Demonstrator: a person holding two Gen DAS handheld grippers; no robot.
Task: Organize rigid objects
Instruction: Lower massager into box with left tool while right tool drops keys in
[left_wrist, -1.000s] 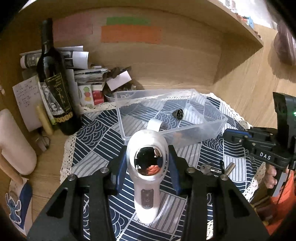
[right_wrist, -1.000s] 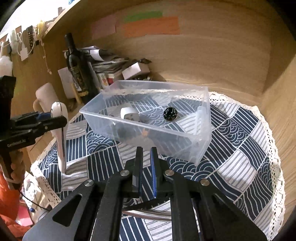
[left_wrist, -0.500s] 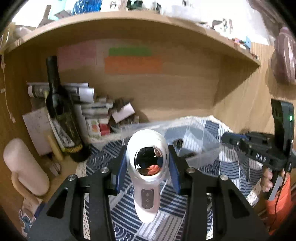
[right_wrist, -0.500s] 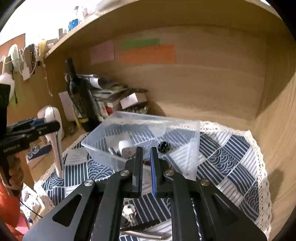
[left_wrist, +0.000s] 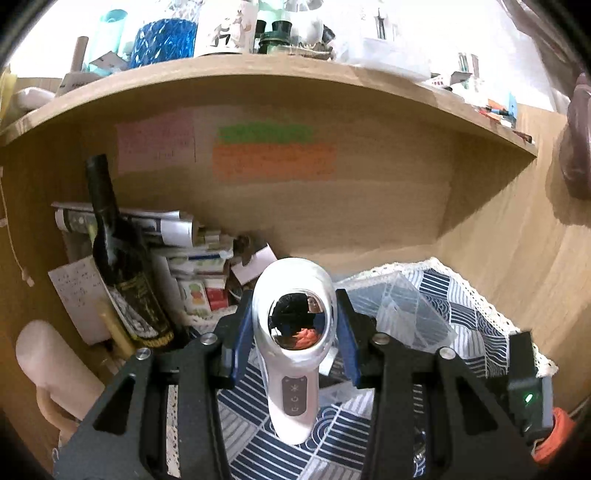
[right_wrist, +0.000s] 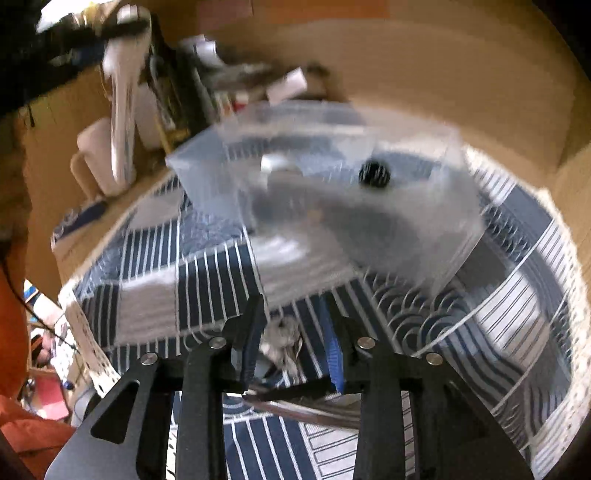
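While the left gripper (left_wrist: 294, 341) clamps the device (left_wrist: 293, 347), the right gripper (right_wrist: 291, 349), fingers parted, should straddle the keys (right_wrist: 282, 341) squarely.

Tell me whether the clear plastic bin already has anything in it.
Not empty. The right wrist view shows the clear plastic bin holding a black ball and a white object; blur hides anything else.

Between the left gripper's (left_wrist: 295, 332) blue-padded fingers (left_wrist: 240, 339) sits a glossy white plastic handheld device (left_wrist: 294, 350) with a mirror-like chrome face. Beyond the fingers stand a glossy dark glass wine bottle (left_wrist: 122, 266), a matt wooden shelf (left_wrist: 295, 79), and a clear, smooth plastic box (right_wrist: 332, 206) on patterned cloth (right_wrist: 517, 295).
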